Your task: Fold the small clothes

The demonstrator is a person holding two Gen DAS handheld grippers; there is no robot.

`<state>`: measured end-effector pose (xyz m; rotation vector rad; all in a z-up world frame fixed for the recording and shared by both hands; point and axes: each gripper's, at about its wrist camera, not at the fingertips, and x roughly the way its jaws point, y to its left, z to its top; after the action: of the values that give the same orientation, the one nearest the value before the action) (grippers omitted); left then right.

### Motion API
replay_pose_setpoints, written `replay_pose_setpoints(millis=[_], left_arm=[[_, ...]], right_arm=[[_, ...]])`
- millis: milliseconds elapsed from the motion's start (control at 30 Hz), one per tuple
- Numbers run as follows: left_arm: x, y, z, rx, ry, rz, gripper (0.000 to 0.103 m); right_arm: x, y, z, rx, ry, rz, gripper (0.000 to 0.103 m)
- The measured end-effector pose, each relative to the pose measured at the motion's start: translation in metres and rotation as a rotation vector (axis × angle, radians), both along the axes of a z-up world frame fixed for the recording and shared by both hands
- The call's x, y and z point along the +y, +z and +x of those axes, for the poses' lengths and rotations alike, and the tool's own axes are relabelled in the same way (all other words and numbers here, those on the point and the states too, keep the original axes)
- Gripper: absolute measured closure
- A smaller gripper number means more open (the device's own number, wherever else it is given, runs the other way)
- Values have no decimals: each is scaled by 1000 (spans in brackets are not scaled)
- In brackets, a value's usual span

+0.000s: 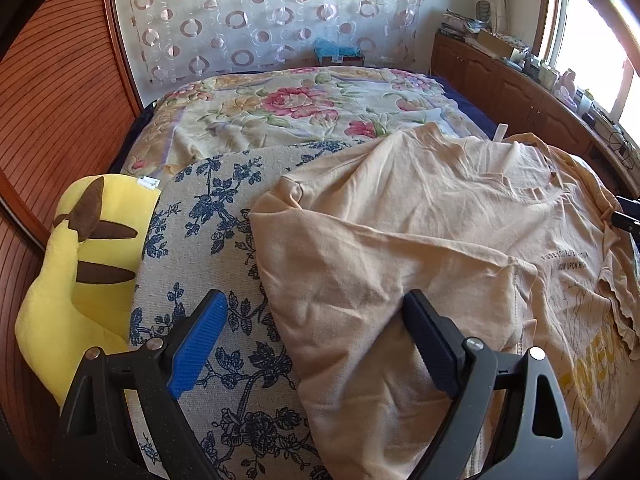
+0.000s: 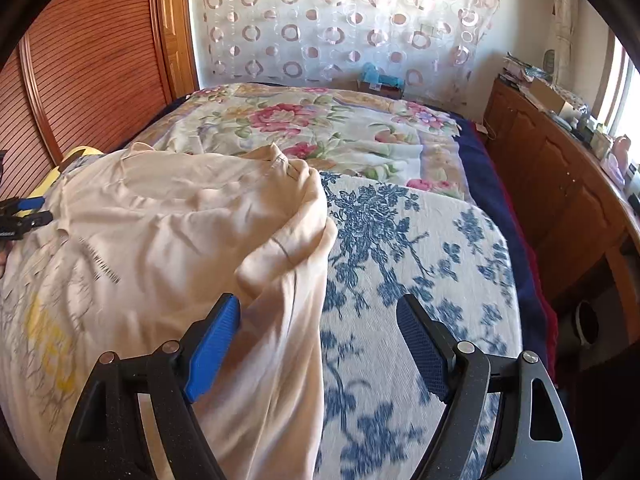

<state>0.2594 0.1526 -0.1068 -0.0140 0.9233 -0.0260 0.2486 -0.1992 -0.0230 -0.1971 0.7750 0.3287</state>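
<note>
T-shirt (image 1: 400,220) print blurred, partly folded under; both hand-held grippers (image 1: 316,344) (image 2: 320,344) gape wide, empty.

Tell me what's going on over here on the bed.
A person is folding a peach T-shirt spread on a blue-flowered mat on the bed. The left gripper and the right gripper both hover open over the shirt's side edges, holding nothing. The shirt lies rumpled, partly folded over. A yellow plush toy sits beside the mat.

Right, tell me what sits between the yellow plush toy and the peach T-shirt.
In the left wrist view, only a strip of the blue-flowered mat separates the yellow plush toy from the peach T-shirt. Nothing else lies on that strip.
</note>
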Motion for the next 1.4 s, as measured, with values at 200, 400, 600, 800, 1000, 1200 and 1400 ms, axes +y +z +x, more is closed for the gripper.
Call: replay_pose_setpoints(millis=[200, 400, 600, 800, 1000, 1200, 1400], left_arm=[[1, -1, -2, -12, -2, -4, 13], [3, 0, 0, 5, -12, -13, 15], [21, 15, 13, -36, -18, -130, 39], [21, 4, 20, -9, -17, -134, 54], [18, 8, 19, -16, -47, -144, 95], [8, 36, 0, -92, -80, -187, 97], [-13, 79, -43, -206, -128, -190, 97]], right_arm=[[8, -18, 16, 25, 20, 8, 21], [8, -18, 22, 30, 14, 15, 20], [7, -17, 21, 31, 14, 18, 20], [7, -17, 21, 31, 14, 17, 20], [7, -17, 22, 31, 11, 18, 21], [25, -4, 21, -16, 96, -68, 97], [32, 32, -3, -103, 130, -55, 97]])
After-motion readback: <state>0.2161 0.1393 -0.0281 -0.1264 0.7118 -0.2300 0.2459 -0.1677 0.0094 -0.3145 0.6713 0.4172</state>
